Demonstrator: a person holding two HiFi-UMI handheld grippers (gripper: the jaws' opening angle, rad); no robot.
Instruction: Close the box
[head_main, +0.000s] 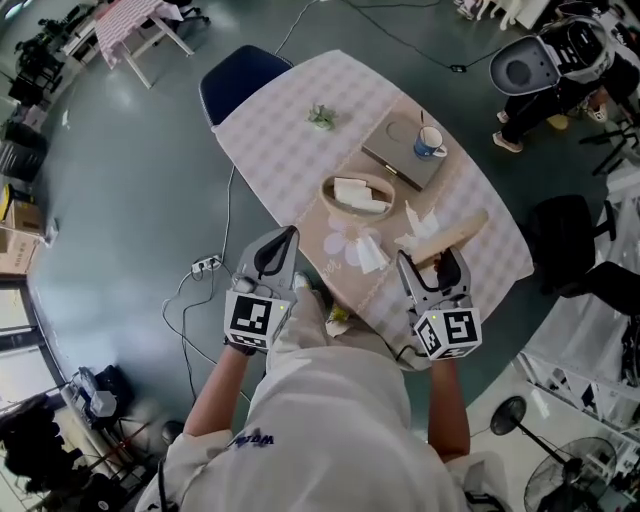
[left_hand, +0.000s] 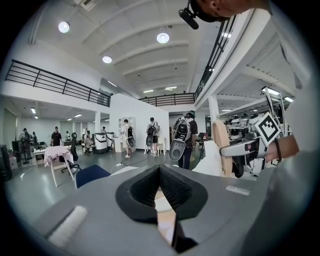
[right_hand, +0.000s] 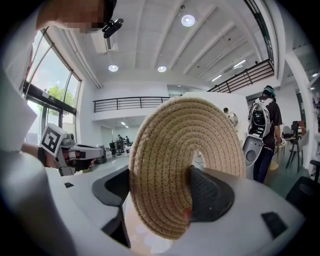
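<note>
One woven lid (right_hand: 170, 150) upright on edge (right gripper (right_hand: 161, 191) clamping).

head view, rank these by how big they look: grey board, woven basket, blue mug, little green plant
1. grey board, only slightly ahead of the next
2. woven basket
3. blue mug and little green plant: these look about alike, so they are not ranked against each other

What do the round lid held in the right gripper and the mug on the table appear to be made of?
The round lid looks like coiled plant fibre or rope: tan spiral coils stitched together, with a matte finish. The mug is likely glazed ceramic: smooth, blue outside and pale inside, though it is too small to be sure.
</note>
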